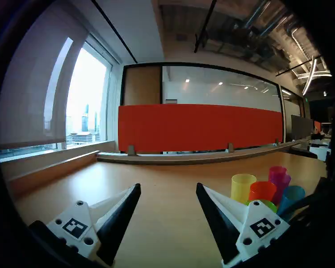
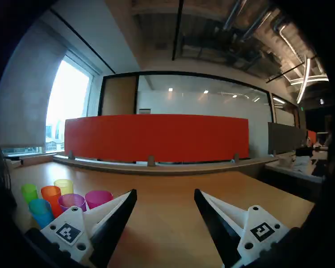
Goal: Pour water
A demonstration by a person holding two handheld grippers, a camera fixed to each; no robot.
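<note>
A cluster of several coloured plastic cups stands on the wooden desk [image 1: 167,178]. In the left gripper view the cluster is at the right: a yellow cup [image 1: 242,187], an orange cup [image 1: 261,191], a magenta cup [image 1: 278,175], a blue cup [image 1: 291,198]. My left gripper [image 1: 167,196] is open, empty, and left of them. In the right gripper view the cups sit at the left: green cup [image 2: 29,193], orange cup [image 2: 51,197], yellow cup [image 2: 64,186], blue cup [image 2: 41,211], purple cup [image 2: 72,202], magenta cup [image 2: 98,198]. My right gripper [image 2: 165,201] is open and empty, to their right.
A red divider panel [image 1: 198,127] runs along the desk's far edge [image 2: 167,169]. A window [image 1: 85,105] and a ledge are to the left. Another desk with white items [image 2: 301,165] lies to the right.
</note>
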